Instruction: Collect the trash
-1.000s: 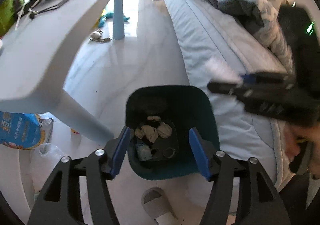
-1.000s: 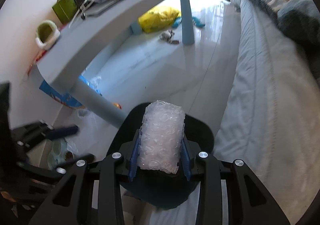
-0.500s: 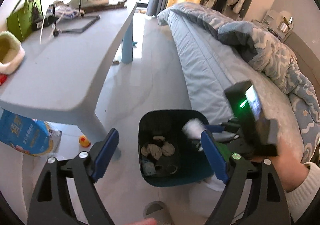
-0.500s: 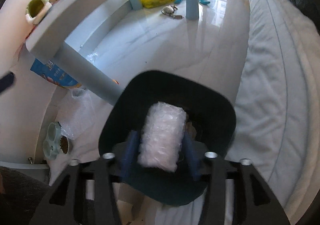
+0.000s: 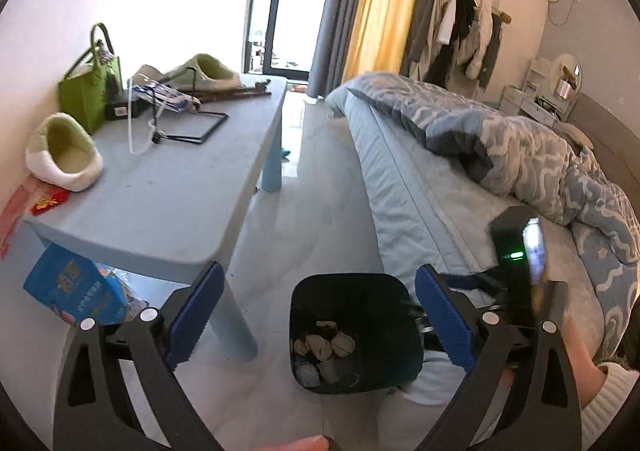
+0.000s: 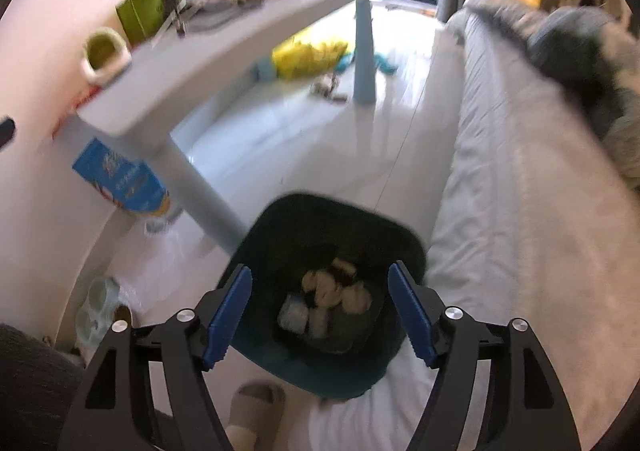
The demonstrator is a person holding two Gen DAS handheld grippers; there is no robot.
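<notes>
- My right wrist view is motion-blurred; the bin's (image 6: pixel 332 291) contents (image 6: pixel 332 297) read only as pale lumps, perhaps crumpled paper.
- From the left wrist, the right gripper (image 5: pixel 516 275) is mostly hidden behind my left finger (image 5: pixel 444 317).
- A fingertip (image 5: pixel 304 443) is cut off at the bottom edge.

Two claws were in use, the left claw (image 5: pixel 316 315) and the right claw (image 6: pixel 320 317), each with two blue pads, both opening with nothing between them. One dark bin (image 6: pixel 384 223) stood on the floor holding several crumpled pieces of trash (image 6: pixel 332 291), too jumbled to count exactly. One bench (image 5: pixel 168 187) carried two green-and-white slippers, the near slipper (image 5: pixel 64 151) and the far slipper (image 5: pixel 204 75), and one green bag (image 5: pixel 90 91), while one blue packet (image 5: pixel 76 291) sat below it and one bed (image 5: pixel 440 203) lay alongside.
</notes>
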